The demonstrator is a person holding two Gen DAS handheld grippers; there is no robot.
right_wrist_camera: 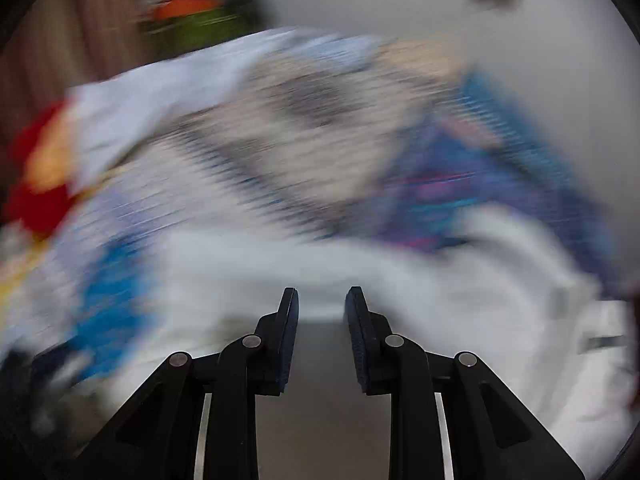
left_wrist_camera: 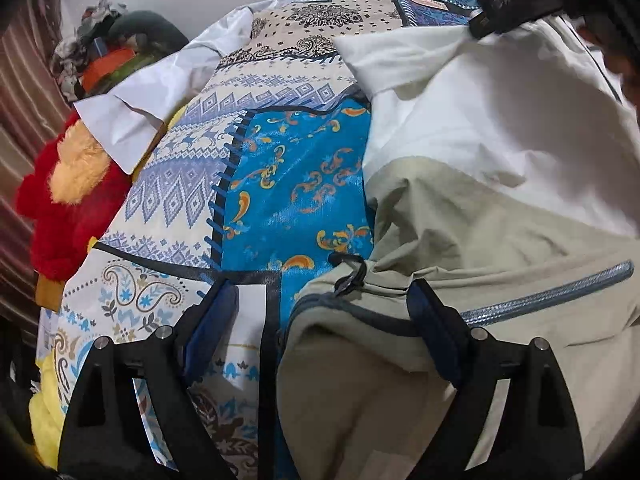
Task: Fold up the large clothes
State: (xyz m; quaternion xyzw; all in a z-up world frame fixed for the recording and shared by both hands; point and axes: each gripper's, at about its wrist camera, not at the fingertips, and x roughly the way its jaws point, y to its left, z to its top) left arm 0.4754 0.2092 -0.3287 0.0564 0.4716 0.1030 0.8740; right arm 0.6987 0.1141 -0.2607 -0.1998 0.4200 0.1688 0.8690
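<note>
A large white and beige jacket [left_wrist_camera: 492,184] lies on a patterned blue and cream bedsheet [left_wrist_camera: 280,184]. Its zipped beige part with a black pull loop [left_wrist_camera: 348,272] lies near my left gripper [left_wrist_camera: 324,300], which is open, its right finger resting on the beige cloth. One white sleeve [left_wrist_camera: 132,108] stretches to the left. My right gripper [left_wrist_camera: 504,8] shows at the top right of the left wrist view, touching the white cloth's edge. In the blurred right wrist view the right gripper [right_wrist_camera: 322,300] is slightly open over white cloth [right_wrist_camera: 440,300] with nothing between its fingers.
A red and orange plush toy [left_wrist_camera: 68,196] lies at the bed's left edge. A pile of clothes and bags [left_wrist_camera: 112,56] sits at the far left by a striped curtain [left_wrist_camera: 24,92]. A yellow cloth [left_wrist_camera: 44,412] hangs at the lower left.
</note>
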